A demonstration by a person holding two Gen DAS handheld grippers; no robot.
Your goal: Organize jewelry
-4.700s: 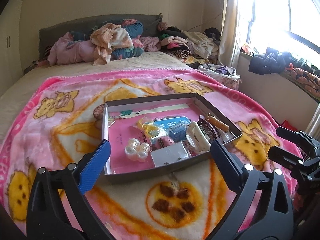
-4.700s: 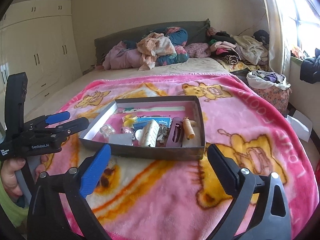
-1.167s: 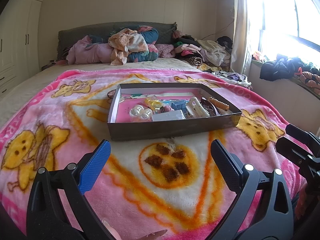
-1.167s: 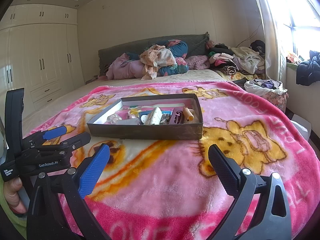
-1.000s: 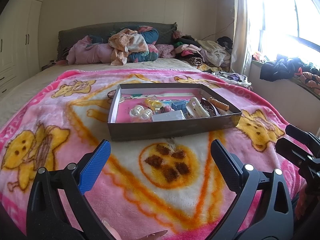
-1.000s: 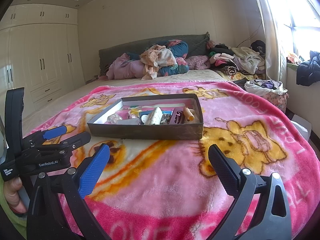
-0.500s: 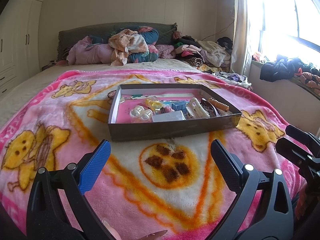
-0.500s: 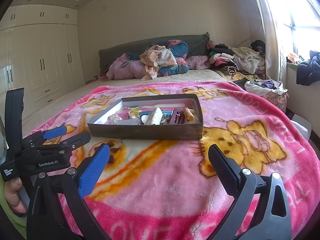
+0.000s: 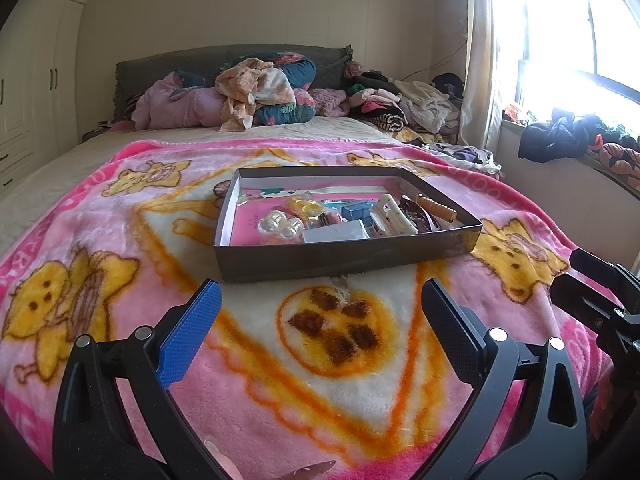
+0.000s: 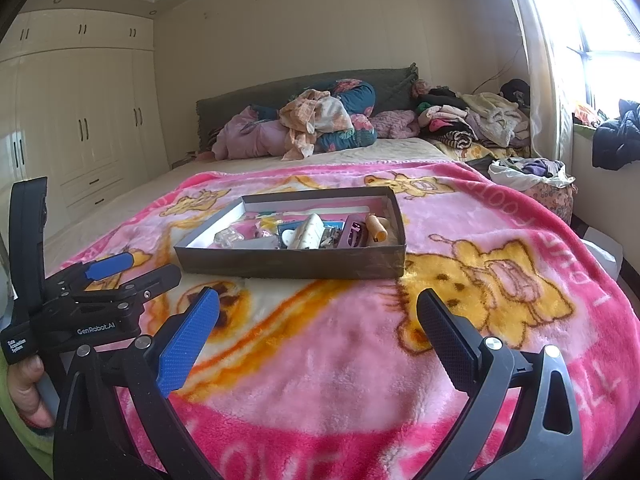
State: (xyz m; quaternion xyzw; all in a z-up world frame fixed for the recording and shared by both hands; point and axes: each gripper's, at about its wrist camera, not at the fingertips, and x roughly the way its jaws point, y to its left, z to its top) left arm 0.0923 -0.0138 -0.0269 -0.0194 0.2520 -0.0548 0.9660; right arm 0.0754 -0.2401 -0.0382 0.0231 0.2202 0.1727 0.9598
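Note:
A shallow grey box [image 9: 344, 256] with a pink floor lies on the pink cartoon blanket [image 9: 120, 240]. It holds several jewelry items: pearl beads [image 9: 280, 226], a yellow piece [image 9: 304, 206], a blue case [image 9: 356, 210], a white comb-like clip [image 9: 390, 218], an orange bar [image 9: 436, 206]. The box also shows in the right wrist view [image 10: 292, 264]. My left gripper [image 9: 318, 328] is open and empty, well short of the box. My right gripper [image 10: 318, 332] is open and empty, also short of the box. The left gripper shows at the left of the right wrist view [image 10: 116, 276].
Piled clothes and pillows [image 9: 256, 92] lie at the headboard. More clothes [image 9: 416, 108] are heaped at the far right by the curtain. White wardrobes [image 10: 80, 120] line the left wall. A laundry bag [image 10: 532, 180] sits beside the bed on the right.
Over the last second nothing has visibly moved. Since 4.7 s ago both grippers have drawn back and lower, away from the box.

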